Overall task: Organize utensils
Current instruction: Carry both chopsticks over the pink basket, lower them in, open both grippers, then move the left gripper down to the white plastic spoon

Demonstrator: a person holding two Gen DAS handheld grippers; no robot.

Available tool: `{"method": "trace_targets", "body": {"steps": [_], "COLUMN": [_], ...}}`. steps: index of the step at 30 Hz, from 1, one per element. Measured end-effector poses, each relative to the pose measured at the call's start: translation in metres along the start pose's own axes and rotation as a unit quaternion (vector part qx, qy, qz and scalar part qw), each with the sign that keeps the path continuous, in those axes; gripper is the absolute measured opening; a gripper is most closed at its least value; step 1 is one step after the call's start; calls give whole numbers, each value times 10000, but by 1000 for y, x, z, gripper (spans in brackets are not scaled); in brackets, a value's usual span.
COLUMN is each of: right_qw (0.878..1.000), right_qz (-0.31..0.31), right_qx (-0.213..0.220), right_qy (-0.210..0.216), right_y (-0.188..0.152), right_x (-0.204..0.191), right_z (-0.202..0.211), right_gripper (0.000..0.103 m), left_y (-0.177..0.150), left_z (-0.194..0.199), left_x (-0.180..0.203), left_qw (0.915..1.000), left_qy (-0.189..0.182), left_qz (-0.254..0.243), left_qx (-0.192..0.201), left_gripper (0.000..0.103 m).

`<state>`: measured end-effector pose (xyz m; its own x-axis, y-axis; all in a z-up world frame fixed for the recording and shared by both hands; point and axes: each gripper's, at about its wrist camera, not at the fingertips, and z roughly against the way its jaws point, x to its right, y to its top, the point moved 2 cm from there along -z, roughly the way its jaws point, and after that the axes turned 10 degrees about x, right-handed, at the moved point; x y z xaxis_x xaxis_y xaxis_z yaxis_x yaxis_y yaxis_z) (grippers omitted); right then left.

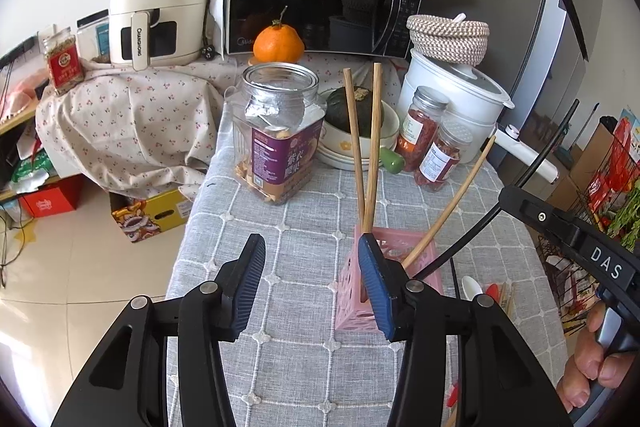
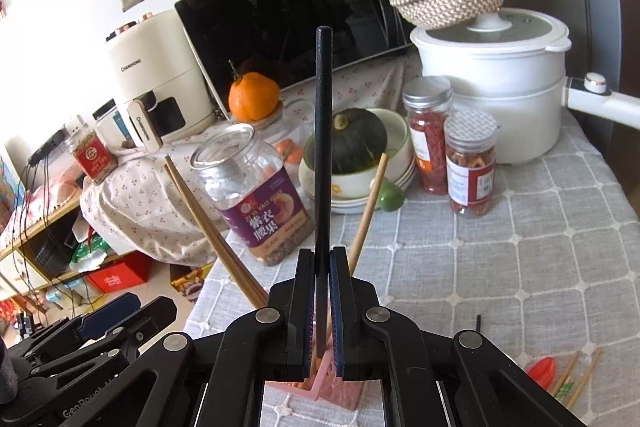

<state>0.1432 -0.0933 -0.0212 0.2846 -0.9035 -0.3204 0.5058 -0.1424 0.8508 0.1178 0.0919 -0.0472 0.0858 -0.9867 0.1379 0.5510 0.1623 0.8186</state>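
A pink slotted holder [image 1: 404, 247] stands on the grey checked tablecloth [image 1: 280, 251], with three wooden chopsticks [image 1: 370, 147] leaning out of it. My left gripper [image 1: 312, 259] is open with nothing between its pads, and its right finger [image 1: 374, 275] is beside the holder's left corner. My right gripper [image 2: 322, 259] is shut on a black chopstick [image 2: 323, 131] held upright just above the holder [image 2: 340, 391]. In the left wrist view, thin black chopsticks [image 1: 532, 163] slant from the upper right down into the holder.
Behind the holder stand a clear nut jar [image 1: 280, 143], stacked bowls with a green squash [image 1: 354, 111], two spice jars [image 1: 424, 131] and a white pot [image 1: 452, 87]. Loose spoons and chopsticks [image 2: 560, 375] lie at the right. The table's left edge [image 1: 192, 227] drops to the floor.
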Motion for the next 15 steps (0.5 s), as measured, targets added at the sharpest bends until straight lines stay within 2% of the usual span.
{"method": "trace_targets", "body": {"steps": [4, 7, 10, 11, 15], "right_qw": [9999, 9998, 9994, 9994, 9995], "right_qz": [-54, -143, -241, -240, -179], "right_qx": [-104, -64, -1, 42, 109], "right_qy": [30, 156, 258, 258, 246], "right_y": [-4, -3, 1, 2, 7], "right_x": [3, 4, 6, 7, 14], "right_z": [-5, -2, 6, 10, 27], "right_gripper": [8, 14, 37, 42, 50], "left_y": [-1, 0, -1, -1, -5], "left_z": [1, 4, 9, 11, 17], "left_x": [5, 8, 13, 15, 21], "left_qw": [9999, 9999, 9998, 9997, 9995], "left_qy": [-11, -74, -83, -86, -129], "left_qz": [-105, -96, -171, -206, -300], "left_qx": [-21, -15, 25, 35, -10], "left_gripper": [57, 67, 73, 75, 80]}}
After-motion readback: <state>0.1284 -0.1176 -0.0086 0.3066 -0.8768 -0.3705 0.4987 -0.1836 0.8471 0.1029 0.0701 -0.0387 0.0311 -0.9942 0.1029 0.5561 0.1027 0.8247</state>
